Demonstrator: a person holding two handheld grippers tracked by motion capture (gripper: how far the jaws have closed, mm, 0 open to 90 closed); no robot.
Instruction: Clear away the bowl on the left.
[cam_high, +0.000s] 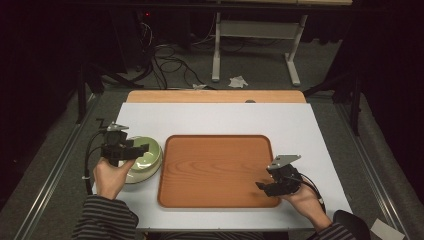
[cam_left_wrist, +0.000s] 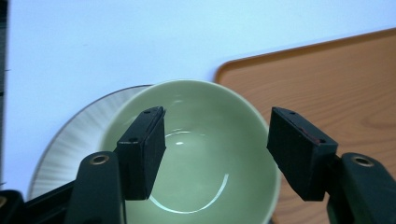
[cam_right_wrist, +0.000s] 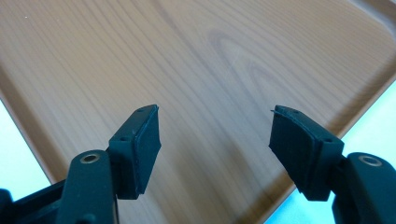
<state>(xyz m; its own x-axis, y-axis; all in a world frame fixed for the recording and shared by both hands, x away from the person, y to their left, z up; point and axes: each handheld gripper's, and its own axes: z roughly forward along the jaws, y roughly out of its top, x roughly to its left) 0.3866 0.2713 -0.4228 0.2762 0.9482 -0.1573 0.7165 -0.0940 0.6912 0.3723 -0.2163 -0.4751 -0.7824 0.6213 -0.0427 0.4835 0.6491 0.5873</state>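
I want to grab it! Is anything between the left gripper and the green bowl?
Nothing visible. The left hand-held gripper hangs open right over the round pale green ceramic bowl, jaws apart with bare bowl between them.

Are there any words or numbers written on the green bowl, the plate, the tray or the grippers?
None: no words, numbers or signs can be read.
The pale green ceramic bowl, the white round plate under it and the brown wooden tray are plain.
The left gripper and right gripper show bare black jaws.

The wooden tray (cam_high: 215, 170) is lying bare, leaving open room across the worktop (cam_high: 220, 117). The green bowl (cam_high: 147, 156) on its plate (cam_left_wrist: 74, 140) is crowding the tray's left edge.
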